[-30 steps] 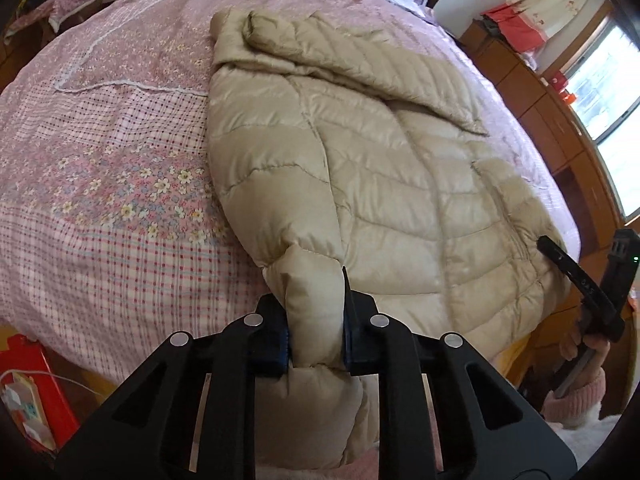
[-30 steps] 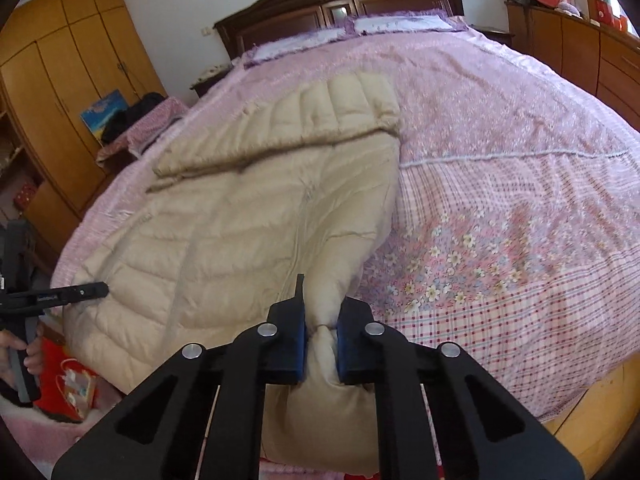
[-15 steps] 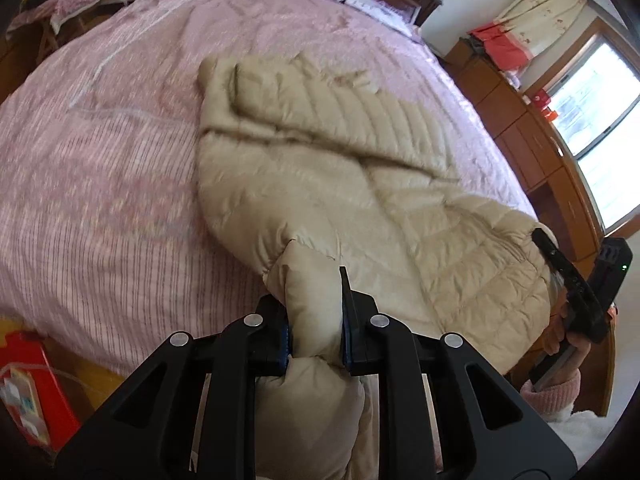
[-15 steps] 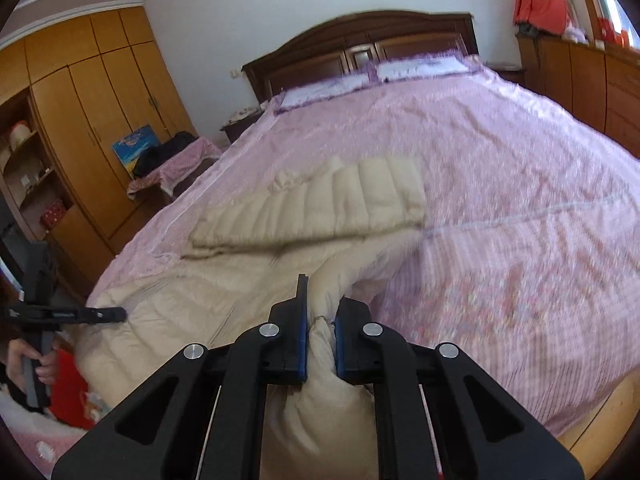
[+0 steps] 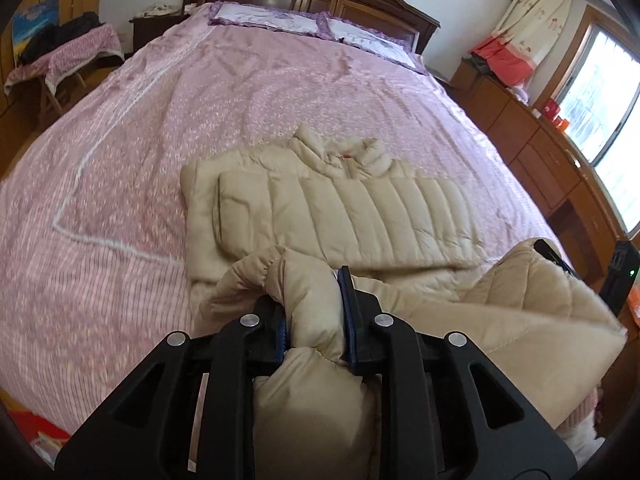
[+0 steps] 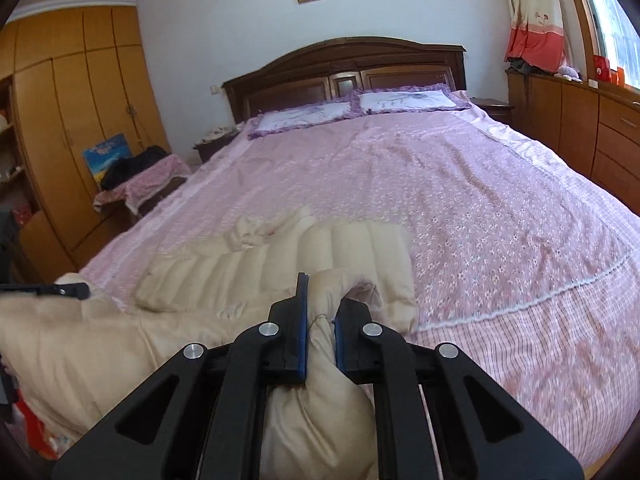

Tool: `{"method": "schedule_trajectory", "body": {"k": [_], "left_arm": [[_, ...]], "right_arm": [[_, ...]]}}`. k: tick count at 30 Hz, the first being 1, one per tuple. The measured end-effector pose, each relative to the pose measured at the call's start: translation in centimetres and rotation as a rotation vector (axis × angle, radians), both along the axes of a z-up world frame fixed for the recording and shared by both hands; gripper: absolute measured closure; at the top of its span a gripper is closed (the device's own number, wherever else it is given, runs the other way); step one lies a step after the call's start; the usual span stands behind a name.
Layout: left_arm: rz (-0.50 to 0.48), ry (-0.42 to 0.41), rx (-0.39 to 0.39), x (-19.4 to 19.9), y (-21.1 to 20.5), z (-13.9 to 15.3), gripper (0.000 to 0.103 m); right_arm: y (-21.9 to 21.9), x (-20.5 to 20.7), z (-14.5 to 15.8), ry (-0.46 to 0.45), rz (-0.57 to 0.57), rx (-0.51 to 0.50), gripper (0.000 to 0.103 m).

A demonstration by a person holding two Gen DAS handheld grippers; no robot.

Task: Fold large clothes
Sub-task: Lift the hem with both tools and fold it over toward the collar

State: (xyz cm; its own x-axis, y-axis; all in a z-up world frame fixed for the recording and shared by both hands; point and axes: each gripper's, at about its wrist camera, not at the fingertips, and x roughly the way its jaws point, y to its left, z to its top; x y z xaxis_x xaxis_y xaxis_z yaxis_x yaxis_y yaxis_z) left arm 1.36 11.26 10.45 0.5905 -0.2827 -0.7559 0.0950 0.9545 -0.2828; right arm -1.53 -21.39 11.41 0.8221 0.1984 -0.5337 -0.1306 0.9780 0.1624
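Observation:
A beige quilted down jacket (image 5: 352, 216) lies on the pink bed, its collar toward the headboard and a sleeve folded across its chest. My left gripper (image 5: 316, 312) is shut on one bottom corner of the hem and holds it lifted over the jacket's body. My right gripper (image 6: 320, 320) is shut on the other bottom corner of the jacket (image 6: 280, 264), also lifted. The raised hem (image 5: 540, 288) hangs between both grippers. Each view shows the other gripper's tip at its edge.
The bed has a pink floral quilt (image 6: 460, 200), two pillows (image 6: 352, 108) and a dark wooden headboard (image 6: 344, 68). Wooden cabinets (image 5: 540, 152) run along the window side. A wardrobe (image 6: 80, 120) and a cloth-covered stool (image 6: 144, 180) stand on the other side.
Both grippers have lifted the jacket's bottom hem and carried it forward toward the collar. The lower half now rises off the bed and more of the room is in view.

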Motion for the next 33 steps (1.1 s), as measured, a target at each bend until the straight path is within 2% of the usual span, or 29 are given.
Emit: {"method": "schedule_trajectory", "body": {"k": [11,13,17,20,21,25,26,28,30,33], "left_arm": [[0.064,0.064,0.063,7.1,0.3,-5.4,0.074],[0.087,0.092,0.089,8.2,0.7,-7.1,0.069],[0.103,0.105,0.075,9.0,1.4,-8.8,0.066],[0.089,0.094,0.074,8.7,1.4,-8.5,0.064],[0.079,0.088,0.078,8.3,1.4,-8.0,0.061],[0.033,0.049,0.052,5.8,2.0,-6.1,0.031],[0.026,0.036,0.050,5.1,2.0,-5.6,0.029],[0.037,0.010,0.083,3.5,2.3,-4.5,0.019],[0.043,-0.015,0.106,2.2,2.9,-3.7,0.019],[0.054,-0.027,0.074,0.8,4.0,-2.9,0.019]], "right_arm": [[0.4,7.5,-5.6,0.124,-0.076,-0.034,0.092],[0.4,8.6,-6.9,0.160,-0.089,-0.054,0.091],[-0.4,9.7,-10.0,0.206,-0.131,-0.029,0.085],[-0.2,9.6,-10.7,0.200,-0.146,-0.044,0.082],[-0.1,9.6,-10.7,0.200,-0.146,-0.054,0.081],[-0.1,9.7,-10.1,0.212,-0.144,-0.052,0.080],[-0.2,9.6,-9.9,0.214,-0.144,-0.043,0.079],[-0.6,9.3,-9.3,0.217,-0.141,-0.010,0.077],[-0.8,8.9,-8.6,0.221,-0.142,0.022,0.072],[-1.4,8.2,-7.3,0.210,-0.123,0.065,0.065]]}}
